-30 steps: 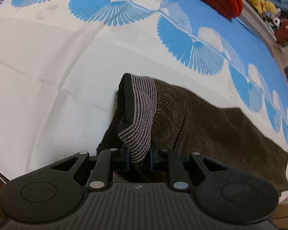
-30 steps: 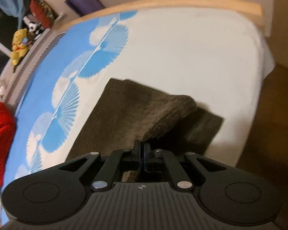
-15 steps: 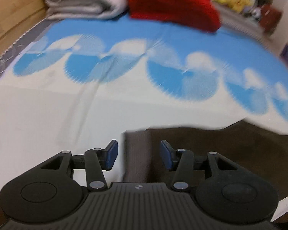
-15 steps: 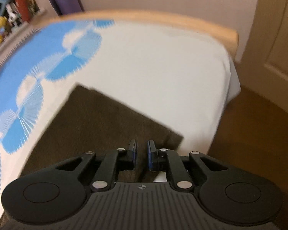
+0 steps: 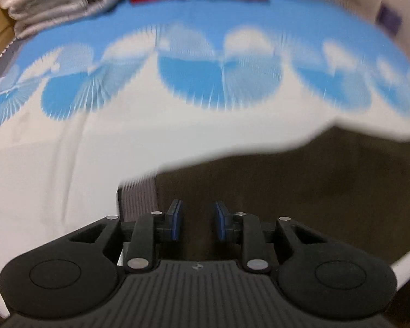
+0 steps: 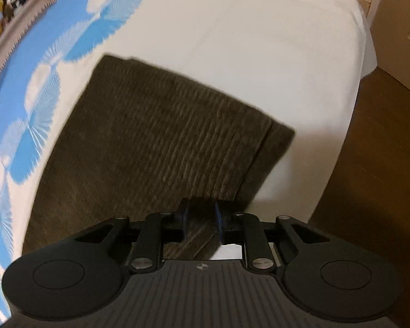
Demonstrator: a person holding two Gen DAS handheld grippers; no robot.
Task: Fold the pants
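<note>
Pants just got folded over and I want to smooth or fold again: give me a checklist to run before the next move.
1. Left gripper free of cloth, jaws just closing a little: ok.
2. Right gripper free of cloth, jaws just opening: ok.
3. Pants flat on the bed: ok.
4. Folded edges aligned: not ok, lower layer sticks out at the end.
5. Waistband end tidy: cannot tell, blurred.

Dark brown ribbed pants [image 6: 161, 142] lay flat on bed [image 6: 246, 41], folded into stacked layers, lower layer peeking out along one end. Striped grey waistband [image 5: 138, 199] showed at opposite end. Bundle sat near bed's front edge, on white part of sheet.
</note>
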